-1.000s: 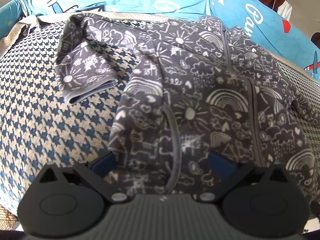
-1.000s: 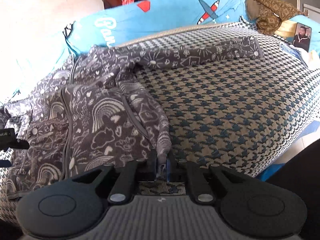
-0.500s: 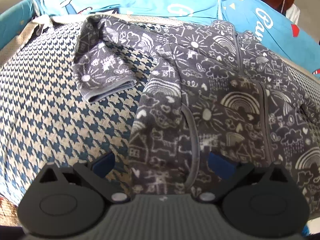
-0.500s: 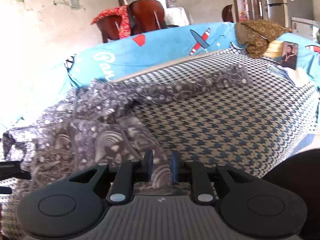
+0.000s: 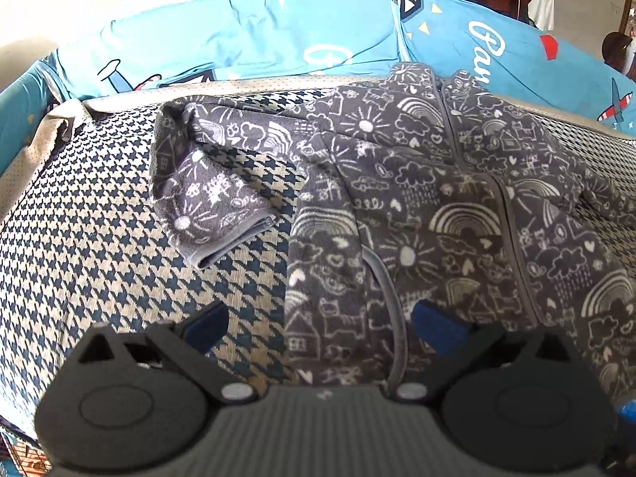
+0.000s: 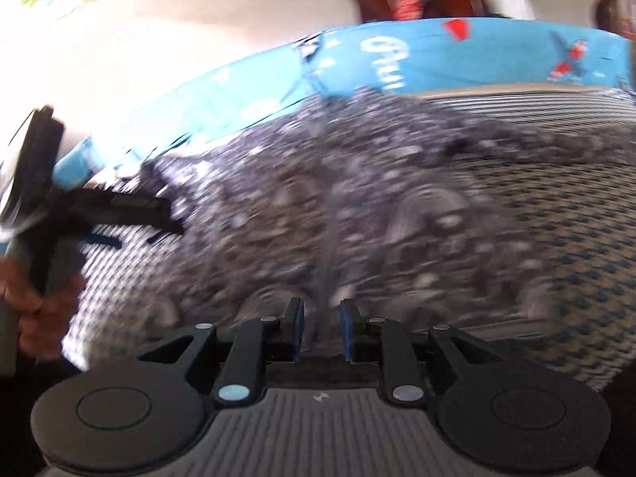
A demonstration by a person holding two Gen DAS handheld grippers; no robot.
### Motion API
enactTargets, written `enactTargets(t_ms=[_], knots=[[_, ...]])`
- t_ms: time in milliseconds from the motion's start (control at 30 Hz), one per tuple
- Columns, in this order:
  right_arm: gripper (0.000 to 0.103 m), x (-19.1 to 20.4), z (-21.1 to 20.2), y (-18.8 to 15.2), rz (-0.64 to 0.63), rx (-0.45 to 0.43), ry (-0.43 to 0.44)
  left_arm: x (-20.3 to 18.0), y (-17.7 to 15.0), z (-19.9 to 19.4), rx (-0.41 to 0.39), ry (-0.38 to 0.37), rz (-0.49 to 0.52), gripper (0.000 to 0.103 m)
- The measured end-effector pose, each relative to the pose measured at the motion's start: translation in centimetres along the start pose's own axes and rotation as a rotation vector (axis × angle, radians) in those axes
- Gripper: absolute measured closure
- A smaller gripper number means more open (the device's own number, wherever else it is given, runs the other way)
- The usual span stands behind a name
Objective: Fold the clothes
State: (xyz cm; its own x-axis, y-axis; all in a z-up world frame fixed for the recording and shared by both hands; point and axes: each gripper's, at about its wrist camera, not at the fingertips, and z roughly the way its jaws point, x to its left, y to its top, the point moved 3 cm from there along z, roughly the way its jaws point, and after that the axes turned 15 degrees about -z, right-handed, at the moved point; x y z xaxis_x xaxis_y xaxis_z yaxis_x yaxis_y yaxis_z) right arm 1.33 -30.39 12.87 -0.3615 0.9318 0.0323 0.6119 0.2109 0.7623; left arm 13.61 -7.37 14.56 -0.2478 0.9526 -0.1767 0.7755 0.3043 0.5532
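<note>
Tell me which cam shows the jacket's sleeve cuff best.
The left wrist view. It is sharp, and the cuff lies in plain sight on the checked cover, at the end of a sleeve bent back beside the jacket body. The right wrist view is motion-blurred: the jacket is a grey smear there, and no cuff can be picked out.

Grey doodle-print jacket (image 5: 437,206) lies spread on houndstooth cover (image 5: 99,238), left hand-held gripper (image 5: 318,326) wide apart above

Bare houndstooth cover (image 5: 99,246) lies open to the left of the grey printed jacket (image 5: 437,206), broken only by the jacket's folded sleeve (image 5: 206,198). Blue cushions (image 5: 278,39) wall off the far edge. In the blurred right wrist view, open cover shows right of the jacket, while the left gripper (image 6: 131,218) blocks its left side.
</note>
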Motion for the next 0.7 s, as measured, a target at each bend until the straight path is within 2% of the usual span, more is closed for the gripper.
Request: enactTargets(t_ms=[133, 233, 367, 467, 600, 700], knots=[[0.076, 3.5, 1.3, 0.6, -0.1, -0.003, 0.08, 0.6, 1.1, -0.3, -0.025, 0.014, 0.027, 0.0], [0.075, 5.9, 2.1, 1.1, -0.176, -0.007, 0.134, 1.1, 1.9, -0.3, -0.038, 0.026, 0.035, 0.0], [0.075, 8.8, 3.6, 1.2, -0.272, 0.005, 0.186, 2.0, 1.9, 0.0, -0.001, -0.021, -0.02, 0.0], [0.073, 10.7, 4.7, 1.0, -0.346, 0.019, 0.188, 2.1, 1.8, 0.0, 0.004, -0.037, -0.03, 0.0], [0.064, 12.7, 6.0, 0.7, -0.443, 0.014, 0.164, 2.3, 1.8, -0.1, 0.0, -0.037, -0.052, 0.0], [0.064, 13.7, 6.8, 0.8, -0.501, 0.005, 0.146, 2.9, 2.1, -0.2, 0.001, -0.048, -0.085, 0.0]])
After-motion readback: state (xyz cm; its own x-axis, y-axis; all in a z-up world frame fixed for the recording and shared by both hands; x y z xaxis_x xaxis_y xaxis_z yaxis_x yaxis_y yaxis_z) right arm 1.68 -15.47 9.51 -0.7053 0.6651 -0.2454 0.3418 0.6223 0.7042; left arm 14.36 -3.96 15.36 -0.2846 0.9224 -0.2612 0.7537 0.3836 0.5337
